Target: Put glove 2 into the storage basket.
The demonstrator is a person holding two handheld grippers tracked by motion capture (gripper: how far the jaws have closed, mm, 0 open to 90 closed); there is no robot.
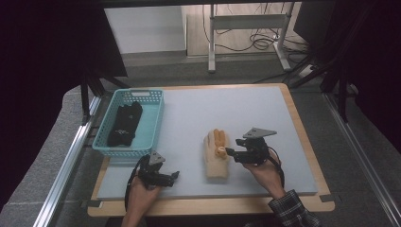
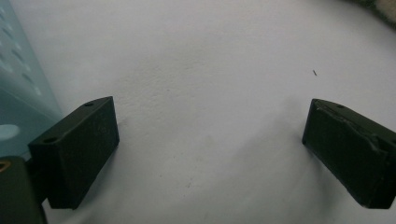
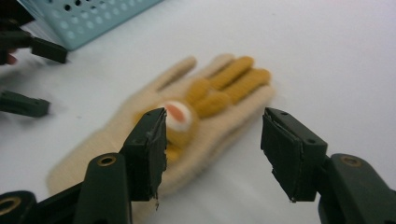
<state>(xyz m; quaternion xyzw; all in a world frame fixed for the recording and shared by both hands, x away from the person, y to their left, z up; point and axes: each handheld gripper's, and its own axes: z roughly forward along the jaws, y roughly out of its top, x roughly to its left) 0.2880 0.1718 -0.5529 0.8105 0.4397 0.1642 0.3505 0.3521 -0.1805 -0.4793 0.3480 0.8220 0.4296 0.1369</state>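
1. You are working at a pale grey-blue mat laid on a wooden-edged table [image 1: 302, 137]; beyond its far edge are a grey floor, a metal frame and loose cables.
2. Your right gripper [image 1: 230, 152] is held low over the mat in your right hand [image 1: 267, 172], its jaws pointing toward your left.
3. Its jaws stand partly apart with nothing pressed between them. In the right gripper view [image 3: 212, 151] the pads sit above the cloth without pinching it.
4. The cream knitted glove with mustard-yellow fingers and a round orange-and-white patch [image 1: 216, 153] lies flat on the mat just in front of those jaw tips, fingers pointing away from you.
5. In the right gripper view the glove [image 3: 187, 116] runs across under the gap between the jaws. Its patch lies just beside one jaw, its fingers reach out past the tips, and its cuff trails back below that same jaw.
6. Whether a jaw tip touches the knit cannot be told from the high view.
7. Your left gripper [image 1: 175, 176] rests near the mat's front edge in your left hand [image 1: 142, 194], well apart from the glove, which lies off toward its tips.
8. In the left gripper view [image 2: 210, 144] its jaws are spread wide over bare mat and grip nothing.
9. A turquoise perforated plastic basket [image 1: 153, 123] stands just beyond the left gripper, holding a dark black fabric item [image 1: 125, 123]; its wall [image 2: 18, 93] shows beside one left jaw.
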